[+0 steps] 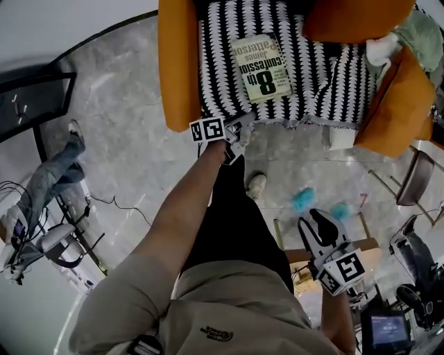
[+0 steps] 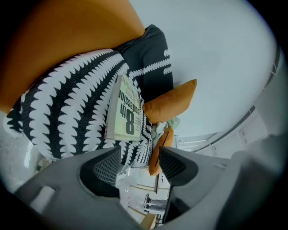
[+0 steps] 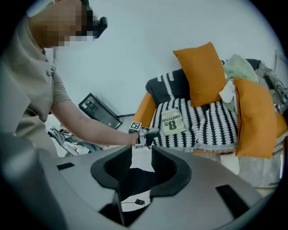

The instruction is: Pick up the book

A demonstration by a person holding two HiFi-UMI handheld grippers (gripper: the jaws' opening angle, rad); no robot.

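The book (image 1: pixel 262 67), a pale paperback with a large "8" on its cover, lies flat on the black-and-white patterned throw (image 1: pixel 326 76) over the seat of an orange armchair (image 1: pixel 178 62). My left gripper (image 1: pixel 239 130) hangs at the seat's front edge, just short of the book, with its jaws open and nothing between them. The left gripper view shows the book (image 2: pixel 125 110) just beyond the left gripper (image 2: pixel 139 156). My right gripper (image 1: pixel 316 226) stays low over the floor, open and empty. In the right gripper view, the book (image 3: pixel 173 121) lies far past the right gripper (image 3: pixel 141 158).
Orange cushions (image 1: pixel 399 104) lean at the chair's right and back (image 1: pixel 354 17), with pale cloth (image 1: pixel 423 35) behind. On the marble floor are a shoe (image 1: pixel 257 186), blue fluffy items (image 1: pixel 303 200), a black frame (image 1: pixel 28 97), cables and gear at the left (image 1: pixel 41 236), and equipment at the right (image 1: pixel 416 263).
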